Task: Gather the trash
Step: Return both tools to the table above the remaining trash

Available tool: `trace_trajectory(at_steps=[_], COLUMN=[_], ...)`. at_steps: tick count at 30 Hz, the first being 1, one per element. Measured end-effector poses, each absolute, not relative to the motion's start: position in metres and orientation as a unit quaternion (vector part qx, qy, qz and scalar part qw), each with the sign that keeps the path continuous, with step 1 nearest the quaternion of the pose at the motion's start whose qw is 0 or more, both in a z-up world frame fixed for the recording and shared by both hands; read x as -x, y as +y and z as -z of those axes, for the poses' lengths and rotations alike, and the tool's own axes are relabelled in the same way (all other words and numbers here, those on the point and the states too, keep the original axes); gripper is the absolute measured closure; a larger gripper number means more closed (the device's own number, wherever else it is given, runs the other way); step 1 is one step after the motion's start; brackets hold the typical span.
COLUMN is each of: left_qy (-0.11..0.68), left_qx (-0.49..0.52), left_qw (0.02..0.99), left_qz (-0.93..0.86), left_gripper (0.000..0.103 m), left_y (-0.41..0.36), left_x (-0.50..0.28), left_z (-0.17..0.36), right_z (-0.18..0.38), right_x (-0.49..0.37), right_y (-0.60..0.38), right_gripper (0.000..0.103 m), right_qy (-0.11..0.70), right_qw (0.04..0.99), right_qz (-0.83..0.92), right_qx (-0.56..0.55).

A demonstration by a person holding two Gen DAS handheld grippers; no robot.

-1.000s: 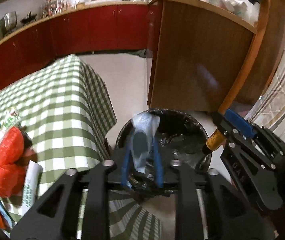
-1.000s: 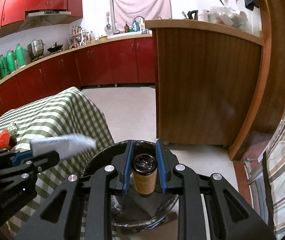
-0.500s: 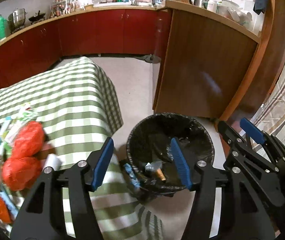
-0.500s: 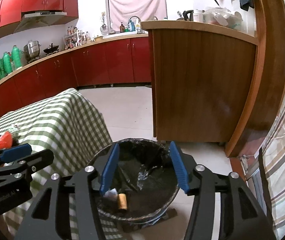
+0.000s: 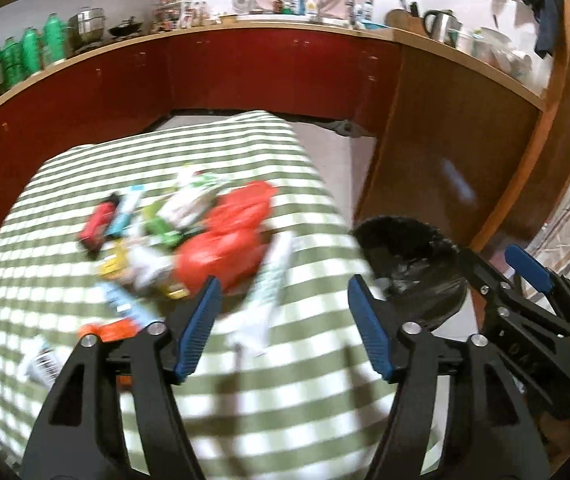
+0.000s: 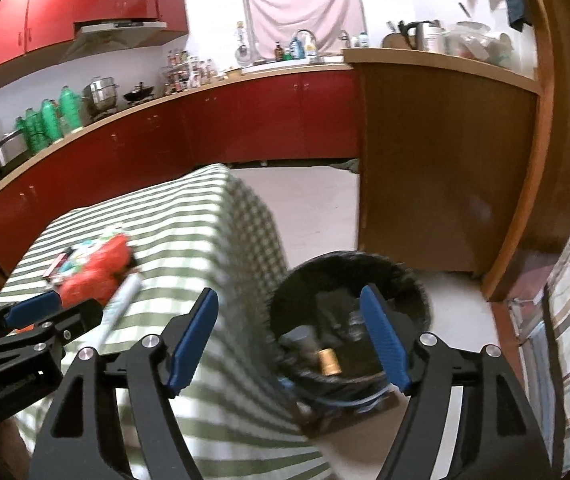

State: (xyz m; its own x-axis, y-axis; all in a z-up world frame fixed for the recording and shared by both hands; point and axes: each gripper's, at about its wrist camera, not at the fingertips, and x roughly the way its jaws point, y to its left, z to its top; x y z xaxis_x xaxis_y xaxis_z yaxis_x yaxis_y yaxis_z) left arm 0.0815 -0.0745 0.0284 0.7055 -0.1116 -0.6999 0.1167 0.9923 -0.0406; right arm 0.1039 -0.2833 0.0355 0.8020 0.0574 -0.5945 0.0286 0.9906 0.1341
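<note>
Both grippers – left gripper (image 5: 283, 330), right gripper (image 6: 289, 340) – gaped wide and empty; some trash lay in the bin (image 6: 413, 280), a heap (image 5: 189, 236) waited on the table (image 5: 85, 184)

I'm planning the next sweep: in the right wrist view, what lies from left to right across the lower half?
Left tongs → red trash pile → white tube → checked tablecloth → black bin → striped curtain.
</note>
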Motion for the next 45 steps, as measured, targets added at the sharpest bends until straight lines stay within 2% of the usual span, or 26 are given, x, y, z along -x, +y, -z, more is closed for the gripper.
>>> trace_trajectory(at_steps=[12,17,35,45], left_qy=[0.375,0.381,0.415,0.41], left_qx=[0.008,0.014,0.016,0.044], left_qw=[0.927,0.924,0.907,0.909], left_qz=[-0.006,-0.025,-0.069,-0.055], left_gripper=[0.036,0.031,0.031,0.03], left_y=[0.008,0.021,0.067,0.076], left_x=[-0.03,-0.027,0.001,0.007], left_z=[-0.032,-0.021,0.011,0.006], right_z=[-0.036,-0.034,-0.026,-0.025], right_x=[-0.071,-0.062,-0.056,-0.055], right_y=[-0.213,-0.201,-0.187,-0.185], right_gripper=[0.031,0.031,0.031,0.031], right_qy=[0.318,0.319,0.323,0.325], right_qw=[0.945,0.944,0.942,0.941], right_qz=[-0.062,-0.071,-0.079,-0.081], right_qx=[-0.052,-0.044,-0.047,-0.047])
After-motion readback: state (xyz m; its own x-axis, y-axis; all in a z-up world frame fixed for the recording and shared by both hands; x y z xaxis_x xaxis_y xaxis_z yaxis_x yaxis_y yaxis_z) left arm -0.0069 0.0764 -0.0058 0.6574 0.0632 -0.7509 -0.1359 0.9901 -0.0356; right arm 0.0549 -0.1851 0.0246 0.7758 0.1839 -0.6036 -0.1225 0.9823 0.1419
